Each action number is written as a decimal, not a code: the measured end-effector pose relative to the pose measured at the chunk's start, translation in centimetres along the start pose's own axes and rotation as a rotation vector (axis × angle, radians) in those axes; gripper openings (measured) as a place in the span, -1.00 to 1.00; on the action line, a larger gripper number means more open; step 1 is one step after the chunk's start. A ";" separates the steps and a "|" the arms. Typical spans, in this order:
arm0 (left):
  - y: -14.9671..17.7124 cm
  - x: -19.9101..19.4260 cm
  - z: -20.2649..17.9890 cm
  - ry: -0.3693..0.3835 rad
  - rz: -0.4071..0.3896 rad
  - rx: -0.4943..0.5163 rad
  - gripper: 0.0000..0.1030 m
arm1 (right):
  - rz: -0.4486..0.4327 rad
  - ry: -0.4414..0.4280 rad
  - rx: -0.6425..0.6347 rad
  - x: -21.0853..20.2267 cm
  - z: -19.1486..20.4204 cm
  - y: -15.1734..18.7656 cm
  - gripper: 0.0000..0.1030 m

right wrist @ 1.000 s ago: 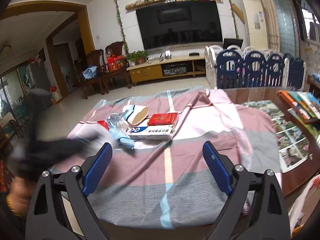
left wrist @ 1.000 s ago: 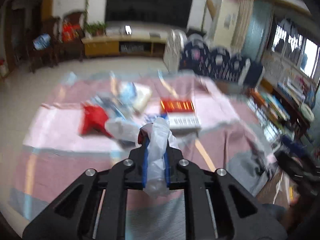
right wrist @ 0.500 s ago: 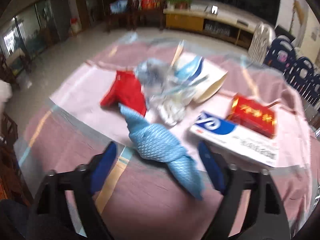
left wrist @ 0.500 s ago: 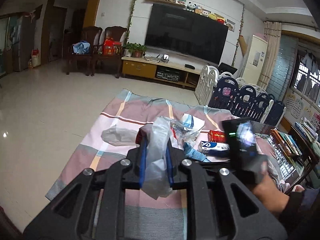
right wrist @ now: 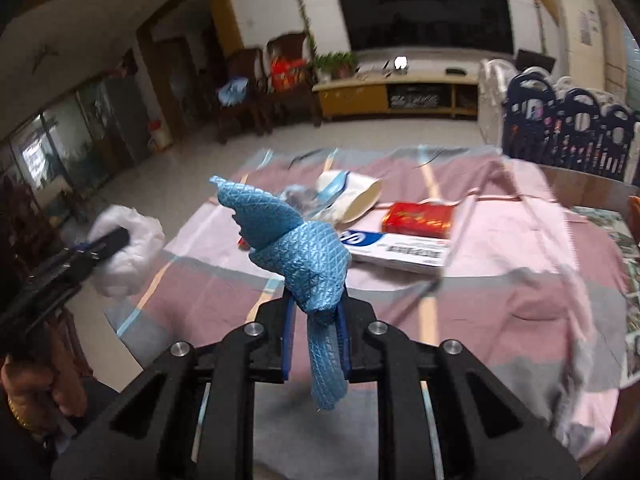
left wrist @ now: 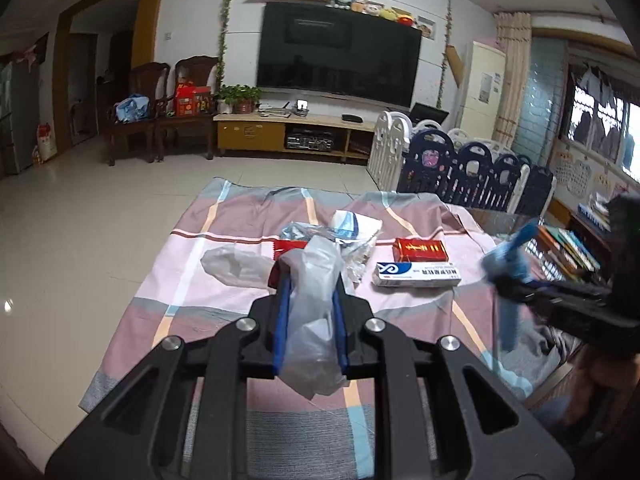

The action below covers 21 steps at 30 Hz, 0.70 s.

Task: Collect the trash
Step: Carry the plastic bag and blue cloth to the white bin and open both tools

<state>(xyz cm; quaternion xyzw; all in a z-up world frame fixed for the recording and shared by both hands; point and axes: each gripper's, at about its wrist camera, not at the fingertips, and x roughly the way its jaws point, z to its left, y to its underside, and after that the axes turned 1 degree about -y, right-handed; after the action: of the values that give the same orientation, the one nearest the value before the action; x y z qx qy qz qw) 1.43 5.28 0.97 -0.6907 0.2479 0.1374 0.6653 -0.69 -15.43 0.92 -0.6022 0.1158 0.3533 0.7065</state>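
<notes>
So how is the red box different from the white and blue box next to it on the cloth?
The red box is short and squat with gold print; the white and blue box is longer and flatter, with a blue logo at one end. The red box lies farther from the camera, the white and blue box nearer, just in front of it. Both lie flat on the striped cloth, untouched by either tool.

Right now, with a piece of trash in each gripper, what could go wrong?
The blue mesh wrapper is pinched only near its lower end by the right gripper, so it may slip out. The clear plastic bag in the left gripper looks slack and could snag the clutter on the striped cloth.
</notes>
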 end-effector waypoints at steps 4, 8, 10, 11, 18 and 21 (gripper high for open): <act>0.3 0.3 -1.5 0.004 0.002 0.049 -0.60 | -0.064 0.063 0.049 -2.2 -2.2 2.0 -0.64; 0.6 0.9 -2.0 0.008 0.018 0.055 -0.59 | -0.094 0.091 0.042 -2.2 -2.5 2.0 -0.64; 0.7 1.3 -2.0 -0.001 0.032 0.055 -0.59 | -0.094 0.091 0.056 -1.8 -2.7 2.1 -0.64; 0.7 1.4 -2.1 -0.005 0.036 0.057 -0.59 | -0.094 0.088 0.062 -1.7 -2.6 2.2 -0.64; 0.8 1.2 -1.8 -0.013 0.036 0.047 -0.52 | -0.094 0.078 0.077 -1.7 -2.9 2.5 -0.63; 0.8 1.3 -1.5 -0.014 0.041 0.034 -0.52 | -0.089 0.074 0.092 -1.5 -3.2 2.5 -0.63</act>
<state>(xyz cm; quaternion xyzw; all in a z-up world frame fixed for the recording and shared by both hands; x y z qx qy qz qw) 1.87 3.60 -0.24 -0.6729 0.2598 0.1516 0.6758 -2.54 -18.89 -0.96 -0.5863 0.1311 0.2933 0.7437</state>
